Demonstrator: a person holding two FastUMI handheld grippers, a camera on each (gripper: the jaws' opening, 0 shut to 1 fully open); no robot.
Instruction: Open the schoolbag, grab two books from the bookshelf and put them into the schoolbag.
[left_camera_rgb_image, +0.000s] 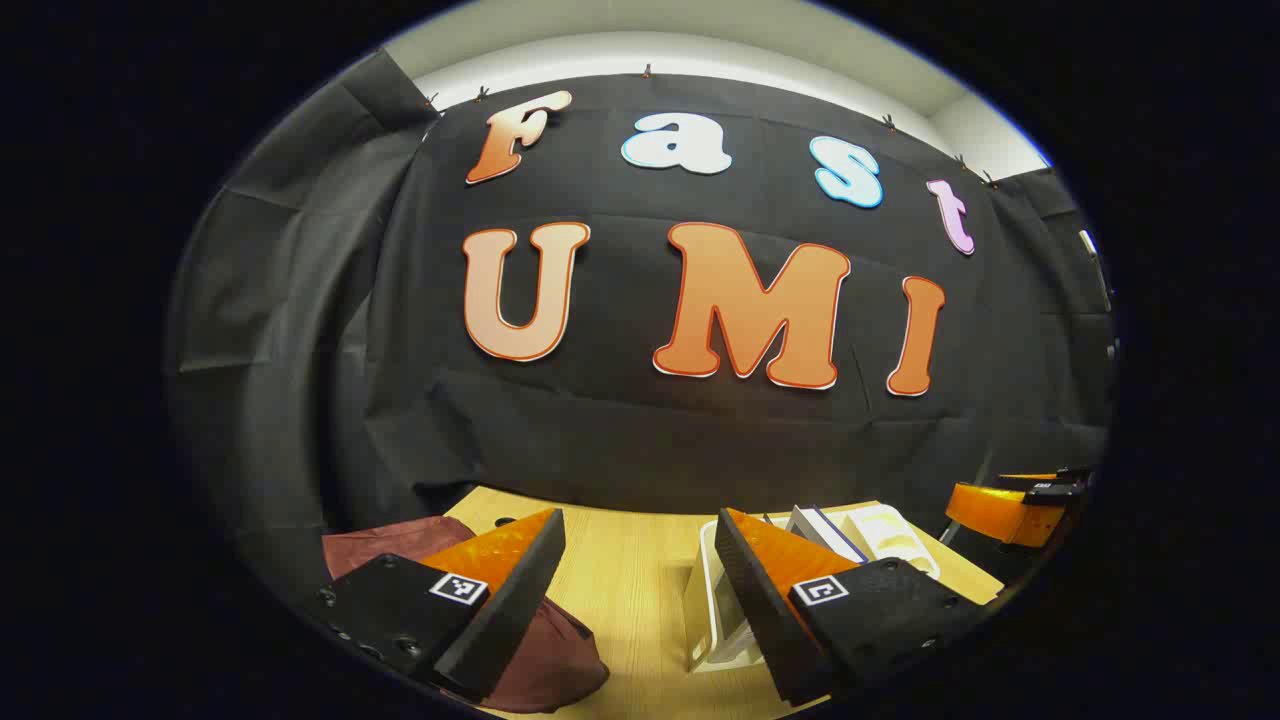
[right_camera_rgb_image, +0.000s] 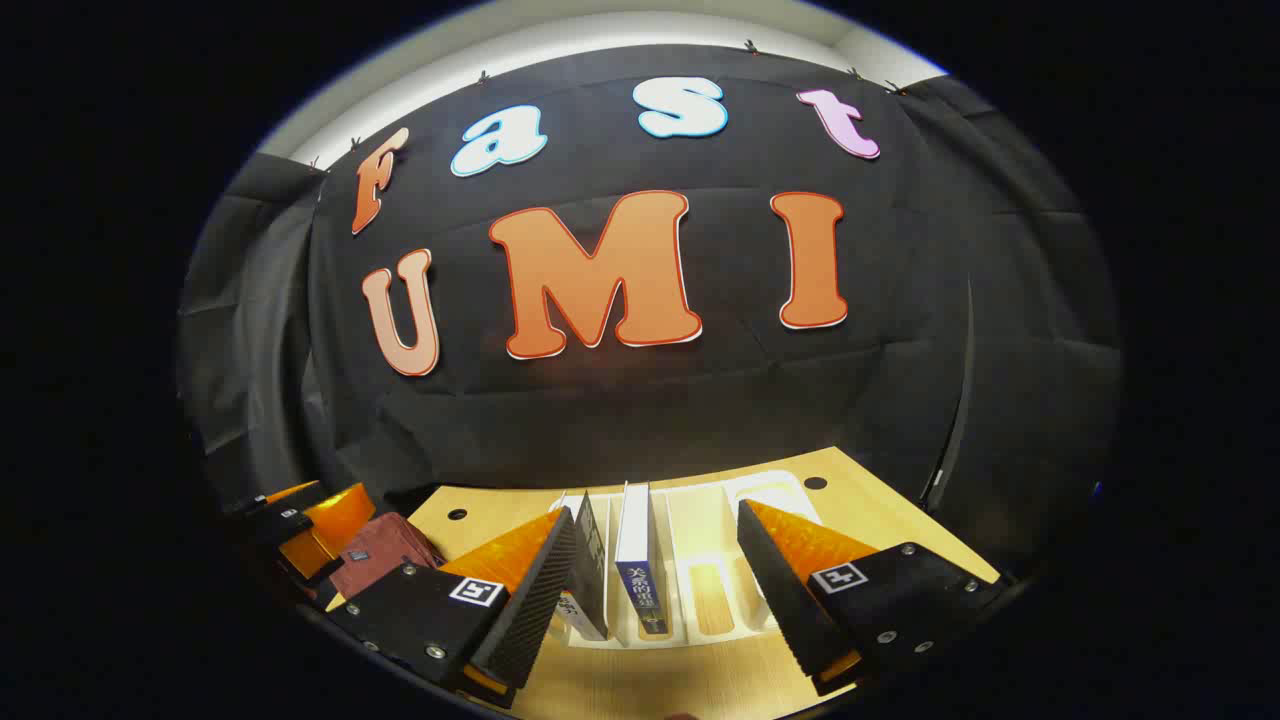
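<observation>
In the left gripper view, my left gripper (left_camera_rgb_image: 640, 540) is open above the wooden table, nothing between its fingers. The maroon schoolbag (left_camera_rgb_image: 545, 660) lies under its left finger, slumped on the table. A white book rack (left_camera_rgb_image: 705, 600) stands by its right finger, with books (left_camera_rgb_image: 822, 530) leaning in it. In the right gripper view, my right gripper (right_camera_rgb_image: 657, 545) is open in front of the rack (right_camera_rgb_image: 745, 495). A white book with a blue spine foot (right_camera_rgb_image: 635, 545) stands upright between its fingers, untouched. A dark book (right_camera_rgb_image: 592, 570) leans beside the left finger. The schoolbag (right_camera_rgb_image: 385, 550) lies at the left.
The light wooden table (left_camera_rgb_image: 625, 580) runs back to the black cloth wall. Small round holes mark the far tabletop (right_camera_rgb_image: 815, 483). The left gripper (right_camera_rgb_image: 300, 525) shows at the left edge of the right gripper view. The right gripper (left_camera_rgb_image: 1010, 510) shows at the right edge of the left gripper view.
</observation>
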